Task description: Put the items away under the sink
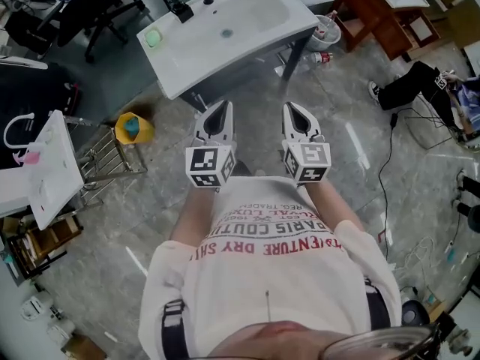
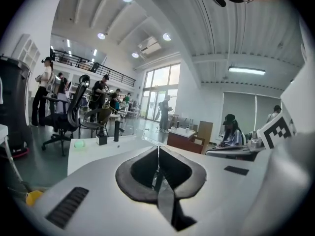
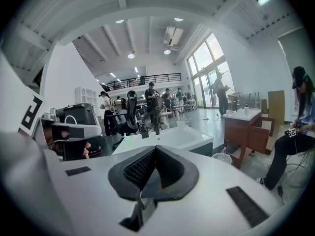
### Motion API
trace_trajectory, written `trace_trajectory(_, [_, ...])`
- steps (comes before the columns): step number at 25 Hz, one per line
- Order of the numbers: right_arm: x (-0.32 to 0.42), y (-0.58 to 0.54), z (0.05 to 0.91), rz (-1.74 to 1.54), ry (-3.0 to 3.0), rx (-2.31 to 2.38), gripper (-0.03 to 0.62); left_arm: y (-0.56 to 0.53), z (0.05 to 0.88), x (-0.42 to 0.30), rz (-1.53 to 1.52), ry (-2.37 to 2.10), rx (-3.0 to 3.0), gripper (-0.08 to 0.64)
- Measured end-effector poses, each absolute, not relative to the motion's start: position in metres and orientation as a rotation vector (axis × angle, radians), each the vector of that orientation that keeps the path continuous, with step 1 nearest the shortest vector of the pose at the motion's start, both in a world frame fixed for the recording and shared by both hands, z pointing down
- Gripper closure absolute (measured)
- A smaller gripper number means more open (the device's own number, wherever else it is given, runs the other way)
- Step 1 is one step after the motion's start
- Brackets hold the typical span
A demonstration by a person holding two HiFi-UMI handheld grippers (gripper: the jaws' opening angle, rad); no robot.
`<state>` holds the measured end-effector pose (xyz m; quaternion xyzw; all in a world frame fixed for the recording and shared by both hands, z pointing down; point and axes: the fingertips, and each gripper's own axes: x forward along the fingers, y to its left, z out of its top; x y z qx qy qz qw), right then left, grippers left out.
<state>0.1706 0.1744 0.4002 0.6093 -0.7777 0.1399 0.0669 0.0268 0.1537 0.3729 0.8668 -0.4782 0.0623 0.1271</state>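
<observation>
Left claw (image 1: 219, 115) and right claw (image 1: 298, 115) both closed, empty. Small bottle (image 1: 322, 56) lying upper right, beside sink (image 1: 176, 70): I'd judge it light, stiff, slick; take it mid-body.

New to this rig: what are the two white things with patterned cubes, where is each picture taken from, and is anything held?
No robot here: a person holds a two-jaw tool in each hand, and the cubes are part of those tools. The head view looks down from the person's head at the left gripper and right gripper. The other two views ride on each gripper, looking along its jaws. Both are shut and empty. Ahead stands a white sink with a green item on its corner. A yellow object and a white bucket sit on the floor nearby.
</observation>
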Motion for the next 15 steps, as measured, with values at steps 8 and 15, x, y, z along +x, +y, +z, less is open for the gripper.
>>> trace_trajectory(8, [0.170,0.098,0.416,0.458,-2.374,1.784,0.568,0.081,0.380,0.029,0.189,-1.437,2.492,0.534])
trace_trajectory(15, [0.164,0.007,0.413,0.434,-2.369,1.762,0.568,-0.015,0.391,0.032,0.162,-1.421,2.456,0.532])
